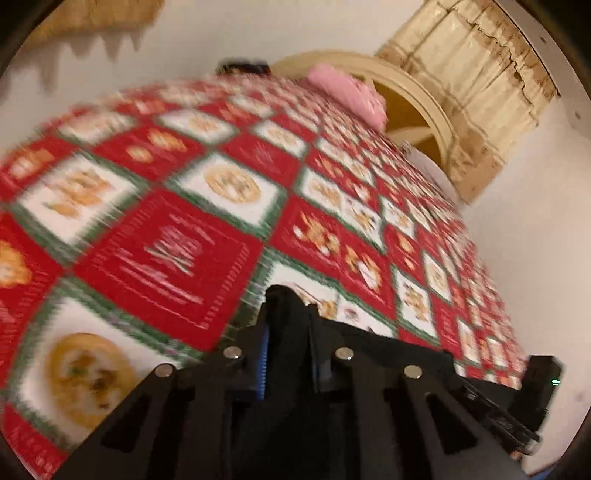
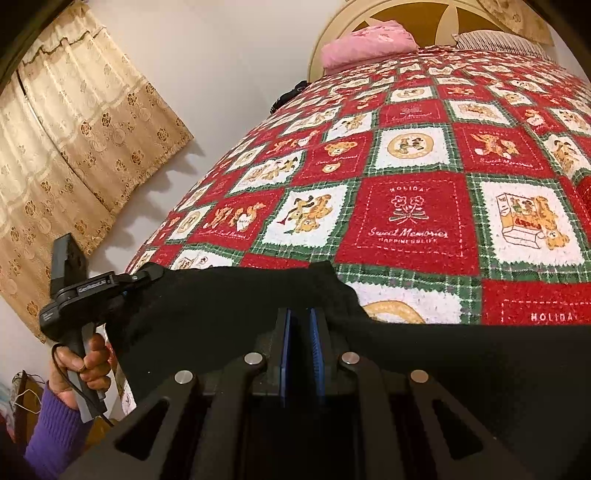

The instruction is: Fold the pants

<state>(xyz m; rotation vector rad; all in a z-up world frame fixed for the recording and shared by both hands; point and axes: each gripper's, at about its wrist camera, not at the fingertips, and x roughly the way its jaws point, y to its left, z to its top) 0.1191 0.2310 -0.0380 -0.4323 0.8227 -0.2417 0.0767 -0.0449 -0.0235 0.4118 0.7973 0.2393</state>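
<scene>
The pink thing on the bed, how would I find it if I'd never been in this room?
Start at the big bed with the red, white and green teddy-bear blanket. Go to its far end, where the round cream headboard stands. The pink bundle lies there against the headboard, left of a striped pillow: the only plain pink thing there.

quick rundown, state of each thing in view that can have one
black pants: stretched between both grippers above the bed's near edge
left gripper: shut on the pants' edge
right gripper: shut on the pants' edge
patchwork blanket: spread flat over the bed
pink cloth: bunched by the headboard
curtain: drawn
</scene>
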